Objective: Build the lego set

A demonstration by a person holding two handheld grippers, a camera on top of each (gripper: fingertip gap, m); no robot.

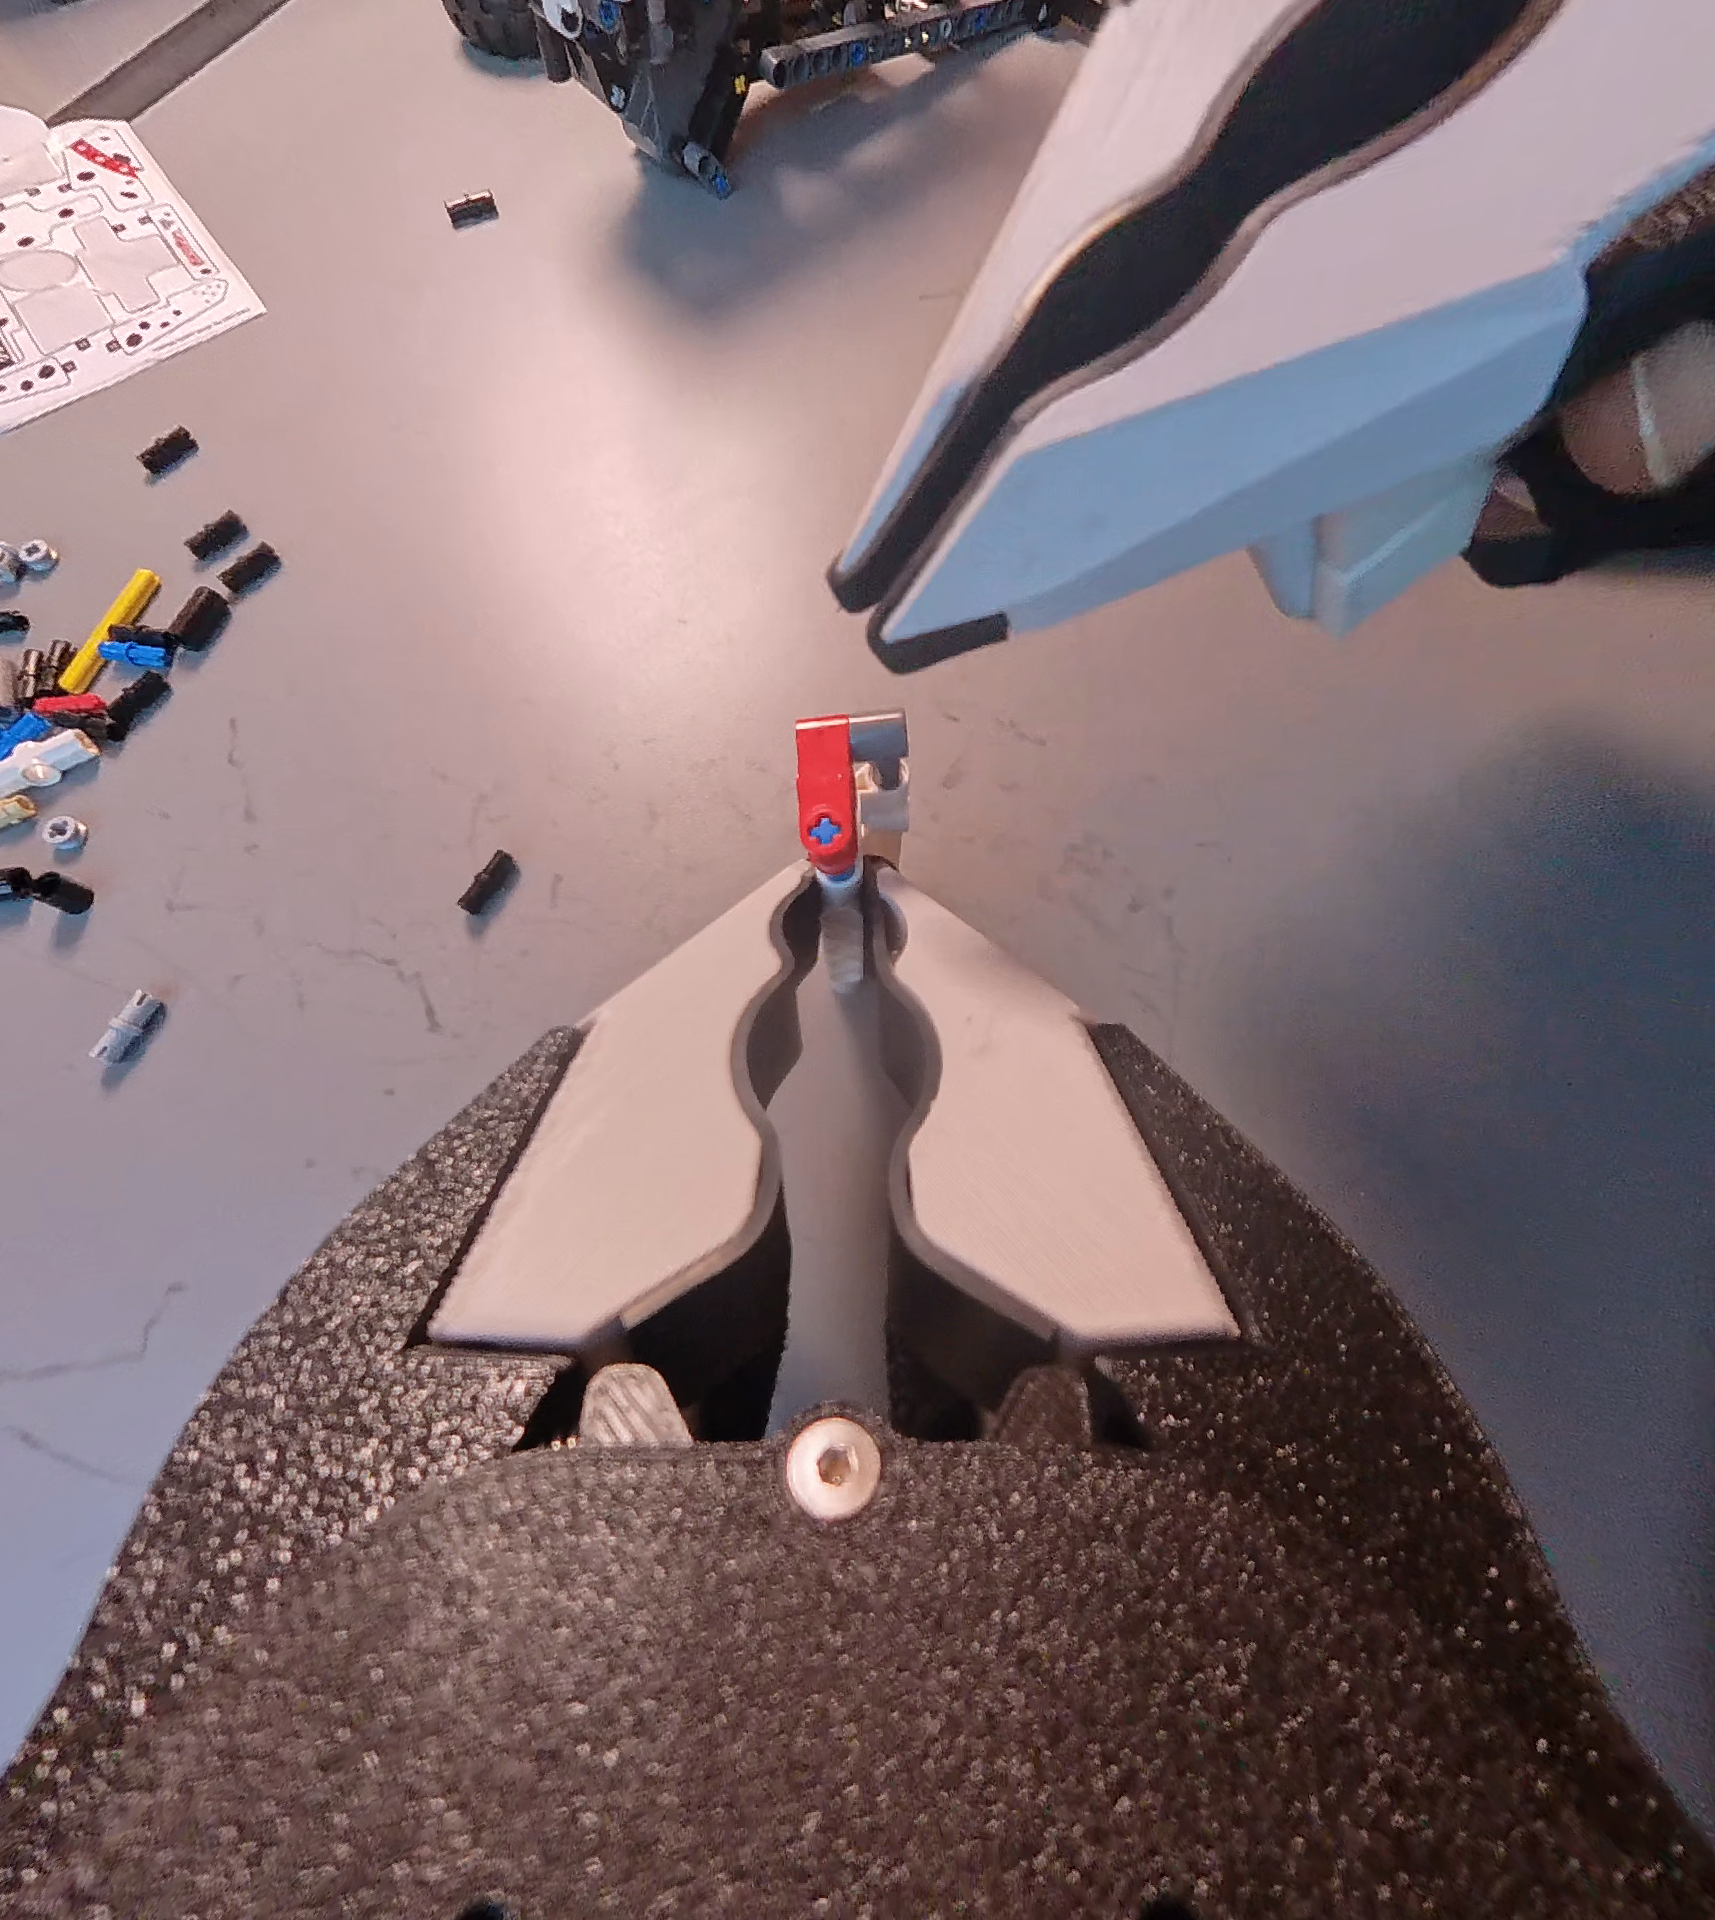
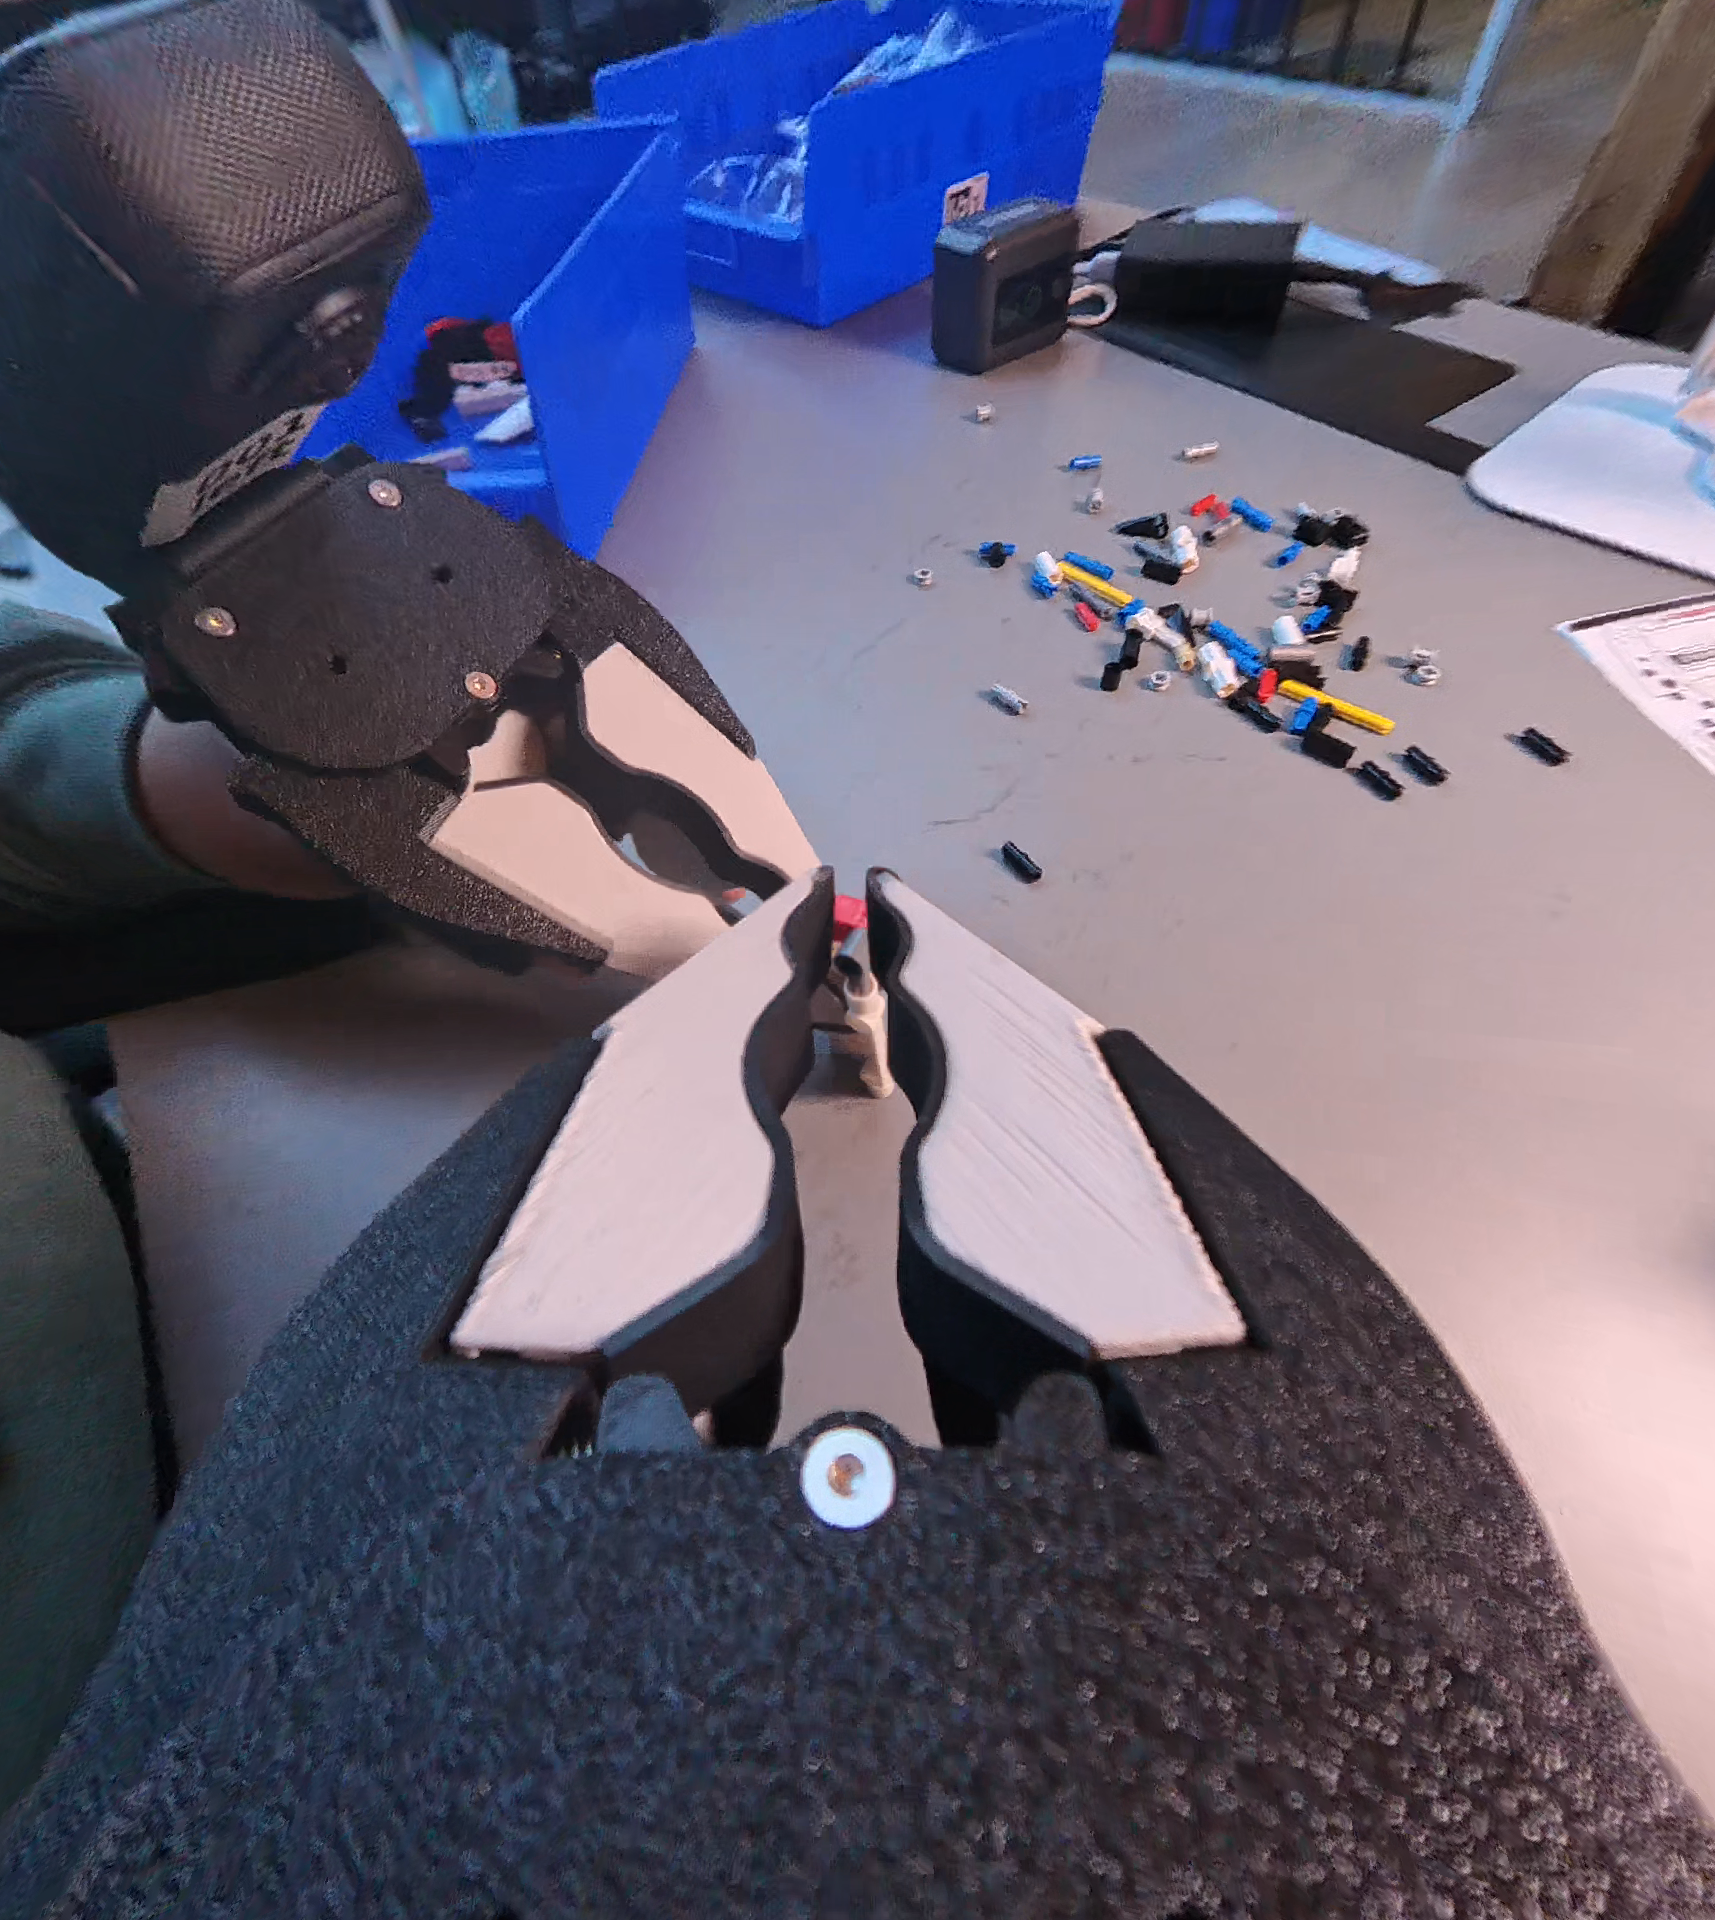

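In the left wrist view, your left gripper is squeezed shut on a small lego piece, red on one side and grey on the other, with a blue cross in it. The piece sticks up just past the fingertips, above the grey table. Your right gripper hangs just beyond the piece and a little to its right, not touching it; its tips look almost together, with nothing between them. Left of the piece lies a heap of loose parts in black, blue, white, yellow and red. Farther left and back lies a white sticker sheet. Far behind the piece stands a dark half-built lego car. The table has faint scratches on it.

In the right wrist view, your right gripper has a narrow gap between its tips, and the small piece shows in that gap; you cannot tell whether the tips touch it. Your left gripper comes in from the left of the piece and holds it. Right of the piece and farther back is the heap of loose parts. Behind the piece stand blue bins and a small black camera. The room behind is dim and blurry.
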